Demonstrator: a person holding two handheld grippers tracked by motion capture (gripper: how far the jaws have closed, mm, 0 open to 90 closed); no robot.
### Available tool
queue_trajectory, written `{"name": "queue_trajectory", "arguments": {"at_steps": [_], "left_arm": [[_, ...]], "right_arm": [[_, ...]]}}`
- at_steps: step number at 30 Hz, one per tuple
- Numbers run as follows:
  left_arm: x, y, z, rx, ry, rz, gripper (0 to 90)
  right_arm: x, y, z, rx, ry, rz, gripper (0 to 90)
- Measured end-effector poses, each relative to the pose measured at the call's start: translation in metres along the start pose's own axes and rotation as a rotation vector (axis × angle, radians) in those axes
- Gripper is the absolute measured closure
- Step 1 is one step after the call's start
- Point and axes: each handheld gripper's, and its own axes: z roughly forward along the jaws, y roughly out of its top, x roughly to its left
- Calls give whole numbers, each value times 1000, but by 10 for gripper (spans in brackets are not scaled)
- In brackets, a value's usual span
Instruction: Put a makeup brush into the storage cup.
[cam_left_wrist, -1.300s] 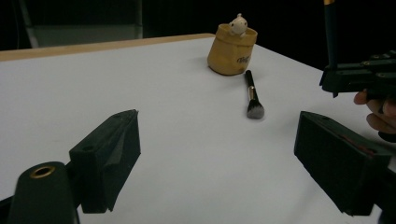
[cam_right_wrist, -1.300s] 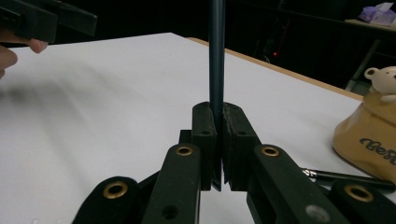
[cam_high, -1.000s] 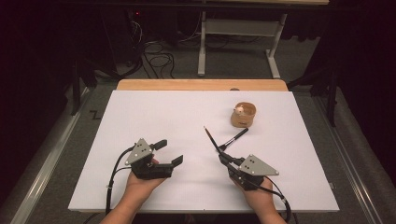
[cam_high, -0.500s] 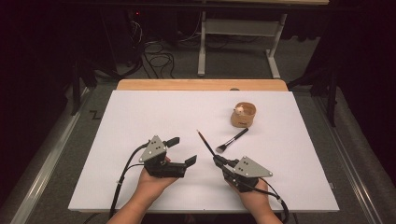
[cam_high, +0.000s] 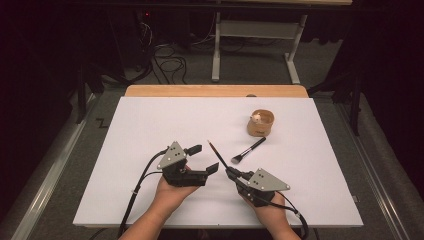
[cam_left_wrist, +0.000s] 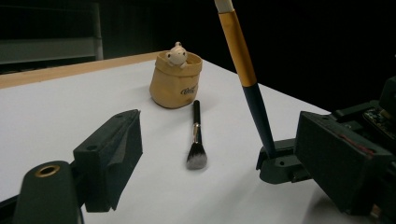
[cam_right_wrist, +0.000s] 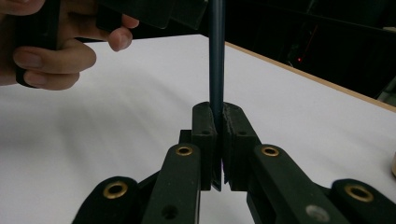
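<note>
Near the table's front edge, the right gripper (cam_high: 232, 173) pinches a slim brush (cam_high: 216, 154) whose long axis slants up to far-left, just right of the left gripper's (cam_high: 204, 158) spread, empty jaws.

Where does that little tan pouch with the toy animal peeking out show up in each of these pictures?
High view: the tan pouch stands right of centre on the white table, beyond the loose makeup brush.
Left gripper view: the pouch is upper centre, behind that brush.
Right gripper view: I cannot make the pouch out.
Shared landmark: the dark-handled brush clamped in the right gripper.
</note>
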Motion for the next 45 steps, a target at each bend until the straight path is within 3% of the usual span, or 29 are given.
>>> {"name": "queue_trajectory", "arguments": {"at_steps": [6, 16, 24, 45], "left_arm": [[-3, 2, 3, 2, -7, 11, 231], [-4, 2, 4, -23, -53, 5, 450], [-5, 3, 4, -33, -60, -2, 582], [-6, 4, 4, -52, -87, -25, 741]], "right_arm": [[0, 0, 0, 1, -4, -10, 860], [1, 1, 0, -4, 4, -13, 860], [1, 1, 1, -7, 5, -15, 860], [3, 1, 2, 5, 2, -23, 860]]}}
